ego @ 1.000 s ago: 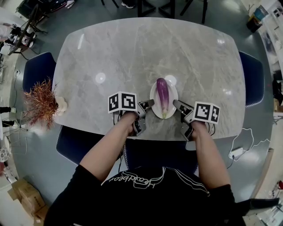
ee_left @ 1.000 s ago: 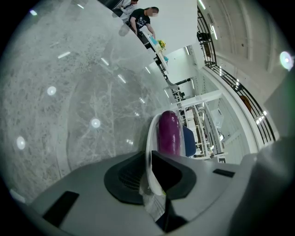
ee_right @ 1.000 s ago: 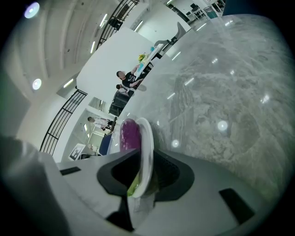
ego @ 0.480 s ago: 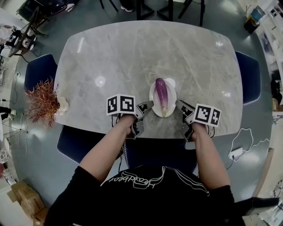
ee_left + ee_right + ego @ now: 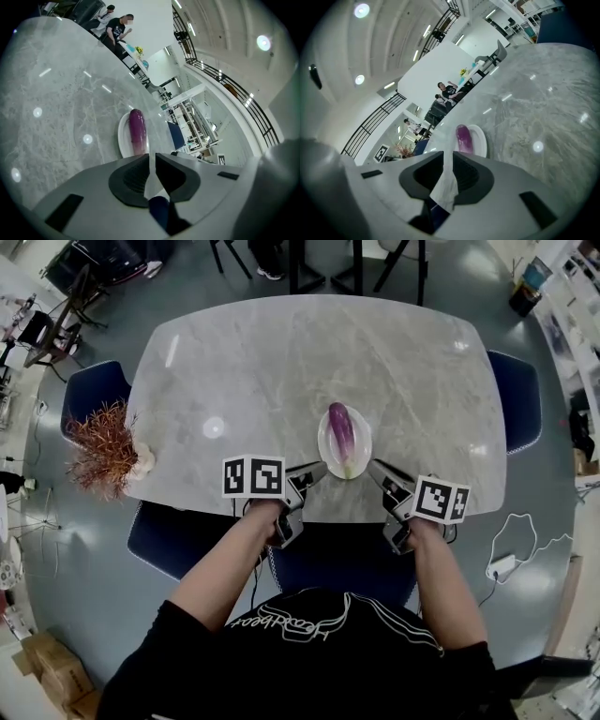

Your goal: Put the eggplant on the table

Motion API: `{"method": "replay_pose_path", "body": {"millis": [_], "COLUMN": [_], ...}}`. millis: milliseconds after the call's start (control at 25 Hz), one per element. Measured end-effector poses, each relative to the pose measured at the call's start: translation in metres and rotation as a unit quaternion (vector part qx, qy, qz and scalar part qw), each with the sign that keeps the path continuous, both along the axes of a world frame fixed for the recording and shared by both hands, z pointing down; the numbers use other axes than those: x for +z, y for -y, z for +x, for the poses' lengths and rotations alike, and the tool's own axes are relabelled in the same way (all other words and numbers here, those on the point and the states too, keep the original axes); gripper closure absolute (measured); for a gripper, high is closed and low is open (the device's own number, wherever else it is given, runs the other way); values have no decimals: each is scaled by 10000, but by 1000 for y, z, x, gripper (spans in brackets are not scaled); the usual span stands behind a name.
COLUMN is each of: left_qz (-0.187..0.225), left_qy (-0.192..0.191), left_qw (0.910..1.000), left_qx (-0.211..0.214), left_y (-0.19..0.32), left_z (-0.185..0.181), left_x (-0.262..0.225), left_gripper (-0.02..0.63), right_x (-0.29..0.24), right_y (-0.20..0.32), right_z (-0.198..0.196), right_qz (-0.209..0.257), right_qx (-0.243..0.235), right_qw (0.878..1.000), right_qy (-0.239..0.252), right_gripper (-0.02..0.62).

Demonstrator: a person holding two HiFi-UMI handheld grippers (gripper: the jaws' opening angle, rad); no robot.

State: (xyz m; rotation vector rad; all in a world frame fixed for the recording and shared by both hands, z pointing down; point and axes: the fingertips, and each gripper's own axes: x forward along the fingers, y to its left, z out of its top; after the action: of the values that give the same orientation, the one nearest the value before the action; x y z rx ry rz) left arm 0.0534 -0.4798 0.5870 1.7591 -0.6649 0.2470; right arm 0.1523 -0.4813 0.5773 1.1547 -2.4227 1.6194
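Purple eggplant (image 5: 342, 439) lying on a white plate (image 5: 322, 442) on the marble desk (image 5: 281, 362), just ahead of and between the two sets of jaws, left gripper (image 5: 319, 468) clenched on nothing, right gripper (image 5: 372, 465) clenched too, both near the plate's close rim

This is a big open hall, like an office or lab floor. A marble counter (image 5: 281, 362) is ringed by blue chairs (image 5: 94, 385), and cardboard boxes (image 5: 49, 662) sit on the grey floor. Above runs an upper gallery with black railings (image 5: 253, 110) and round ceiling lights (image 5: 263, 42). People (image 5: 447, 90) stand far off.
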Motion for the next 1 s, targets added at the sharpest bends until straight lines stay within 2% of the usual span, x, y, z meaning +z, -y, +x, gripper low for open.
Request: {"method": "replay_pose_path", "body": {"millis": [120,320,440,520,640,760,1000], "left_qz": [304,895,1451,1887,2505,3139,4339], "left_qy": [-45,-304,-360,-262,-68,-12,-217], "left_qw": [9995,9953,9879,9801,9654,9451,8905], "left_qx": [74,207,412,549,719,914,1355], "left_y": [-22,-59,-88,-109,-145,-187,-259], "left_z": [0,-7,-11,-17,-29,-40,-52], "left_x": [-26,-78,-109,-128,-154,-180,-227], "left_gripper": [598,598,598,598,598,598,598], "right_x": [-28,-73,-101,-121,-151,-174,-202], "right_y": [-21,-61,-90,-111,-145,-182,-245], "right_z": [-12,-38,-55,-68,-84,-102,-123], "right_qz": [387,1016,1378,1593,1957,2355,3149], "right_qx": [-212,-644,-851,-997,-1192,-1354,-1591], "right_qw": [9990,9926,9867,9821,9733,9620,9334], "right_qy": [7,-145,-165,-143,-150,-290,-652], "right_gripper": [529,589,589,589,589,589,589]}}
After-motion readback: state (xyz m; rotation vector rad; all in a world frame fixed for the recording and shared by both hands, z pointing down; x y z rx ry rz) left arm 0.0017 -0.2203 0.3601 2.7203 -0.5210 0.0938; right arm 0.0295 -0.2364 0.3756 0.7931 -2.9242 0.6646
